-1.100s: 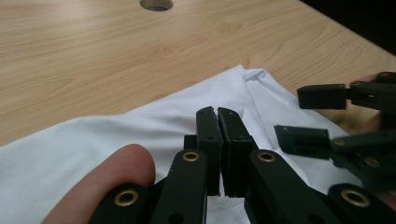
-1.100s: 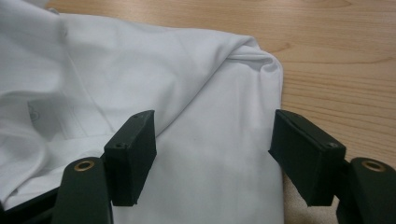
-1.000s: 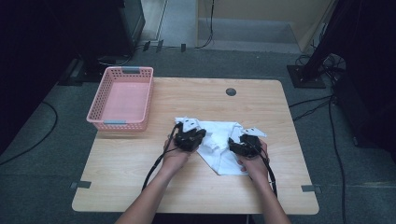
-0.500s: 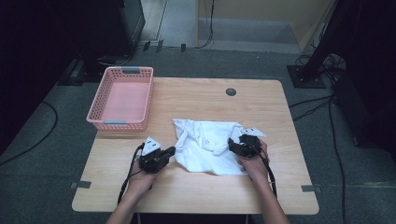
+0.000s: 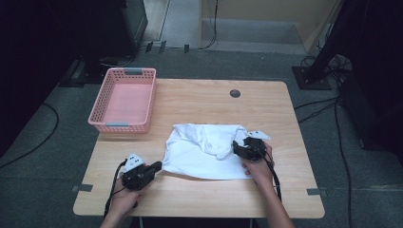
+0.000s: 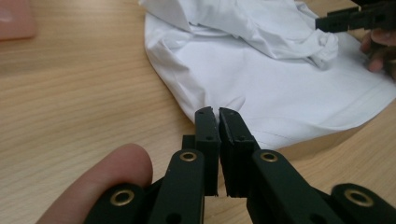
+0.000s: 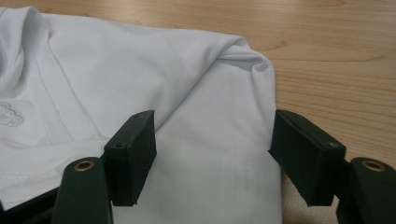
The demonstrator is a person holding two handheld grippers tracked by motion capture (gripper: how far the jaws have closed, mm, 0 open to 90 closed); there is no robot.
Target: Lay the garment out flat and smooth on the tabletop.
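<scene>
A white garment lies spread on the wooden table, right of centre. My left gripper is at its front-left corner, near the table's front edge. In the left gripper view the left gripper has its jaws pinched on the hem of the garment, with a thin slit between them; they have just eased apart slightly. My right gripper rests over the garment's right side. In the right gripper view the right gripper stands open, its jaws straddling flat cloth of the garment beside a folded edge.
A pink plastic basket with nothing in it stands at the table's left back corner. A round cable hole sits near the back edge. Dark stands and cables surround the table on the floor.
My left gripper has moved left and toward the front edge, dragging the garment's corner with it, so the cloth now lies spread wider. The right gripper has kept still.
</scene>
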